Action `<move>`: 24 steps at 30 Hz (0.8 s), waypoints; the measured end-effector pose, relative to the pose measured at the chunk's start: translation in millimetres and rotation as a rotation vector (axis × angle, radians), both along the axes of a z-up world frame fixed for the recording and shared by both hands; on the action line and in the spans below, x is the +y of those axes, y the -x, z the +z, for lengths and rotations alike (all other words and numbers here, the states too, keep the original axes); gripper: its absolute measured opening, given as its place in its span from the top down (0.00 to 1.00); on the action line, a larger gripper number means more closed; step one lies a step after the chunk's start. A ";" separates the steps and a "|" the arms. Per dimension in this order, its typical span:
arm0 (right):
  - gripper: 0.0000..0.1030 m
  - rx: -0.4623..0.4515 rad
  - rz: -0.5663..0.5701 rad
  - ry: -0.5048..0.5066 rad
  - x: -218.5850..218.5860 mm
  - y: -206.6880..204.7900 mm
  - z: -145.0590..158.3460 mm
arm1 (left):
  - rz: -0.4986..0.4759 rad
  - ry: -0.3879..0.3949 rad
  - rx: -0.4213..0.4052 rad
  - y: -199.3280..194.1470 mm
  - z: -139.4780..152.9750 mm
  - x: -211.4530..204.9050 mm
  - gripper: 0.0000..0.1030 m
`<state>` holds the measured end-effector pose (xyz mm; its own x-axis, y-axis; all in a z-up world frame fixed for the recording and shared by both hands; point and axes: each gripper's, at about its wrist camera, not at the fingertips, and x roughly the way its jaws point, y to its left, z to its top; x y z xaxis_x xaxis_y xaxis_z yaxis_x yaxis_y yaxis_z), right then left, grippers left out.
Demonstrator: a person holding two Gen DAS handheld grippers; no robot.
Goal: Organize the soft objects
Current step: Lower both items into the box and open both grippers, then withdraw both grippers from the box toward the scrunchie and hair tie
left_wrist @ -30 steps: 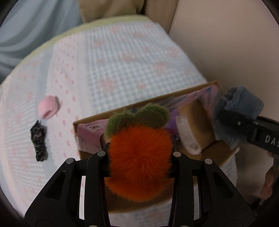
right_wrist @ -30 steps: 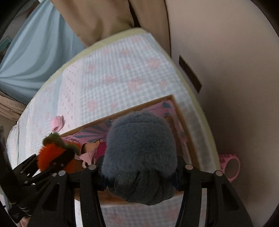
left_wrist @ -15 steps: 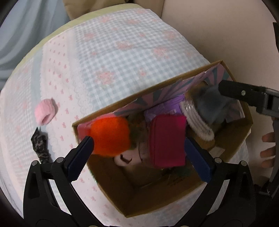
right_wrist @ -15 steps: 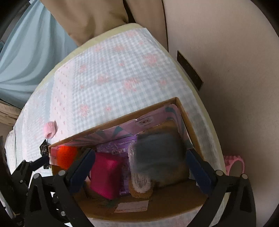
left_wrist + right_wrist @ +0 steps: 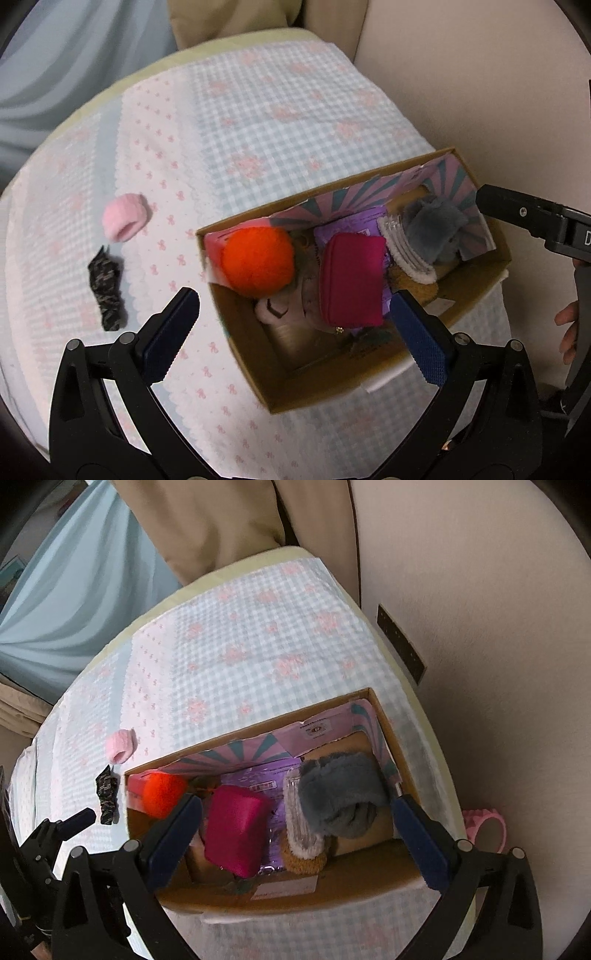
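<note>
- My left gripper (image 5: 295,328) hangs above the near left part of the cardboard box (image 5: 314,391), looking down into it; its jaws are spread wide and hold nothing.
- One of its blue pads (image 5: 170,336) sits over the bedsheet (image 5: 258,122) outside the box's left wall, the other over the box interior near the front wall.
- My right gripper (image 5: 295,838) is also tipped downward over the box, jaws wide apart and empty, straddling most of the box's width.
- From the left wrist view, the right gripper's dark body enters from the right edge beside the box's far right corner, and the fingers of the hand holding it (image 5: 567,332) show at the right edge below.
- The orange fluffy toy (image 5: 258,267) lies inside the box at its left end, against a pink item in that corner.
- The grey fuzzy toy (image 5: 340,794) lies inside the box toward the right end, resting over a whitish ribbed piece and a brown one.
- A magenta pouch (image 5: 352,284) stands between the two, roughly mid-box, over purple packaging.
- Outside the box, on the sheet to its left, a pink soft roll (image 5: 123,218) and a dark patterned scrunchie (image 5: 105,291) lie near each other, well apart from both grippers.
- A pink ring-shaped object (image 5: 484,827) sits on the floor to the right of the bed.
</note>
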<state>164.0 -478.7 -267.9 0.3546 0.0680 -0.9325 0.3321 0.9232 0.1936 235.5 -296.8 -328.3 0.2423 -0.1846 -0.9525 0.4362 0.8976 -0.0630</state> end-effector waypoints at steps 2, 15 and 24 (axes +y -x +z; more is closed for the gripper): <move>0.00 -0.010 -0.002 0.002 3.1 4.6 9.1 | 0.004 0.005 -0.021 6.0 11.4 4.2 0.00; 0.00 -0.140 0.054 0.110 58.6 50.8 111.0 | 0.045 0.052 -0.197 49.3 112.2 49.7 0.00; 0.00 -0.216 0.190 0.163 111.2 75.1 175.2 | 0.203 0.104 -0.270 97.8 173.7 112.0 0.00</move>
<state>88.9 -367.4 -92.6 0.5404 0.0079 -0.8414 0.1184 0.9893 0.0853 137.8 -184.8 -154.7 0.5242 -0.1990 -0.8280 0.2626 0.9627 -0.0651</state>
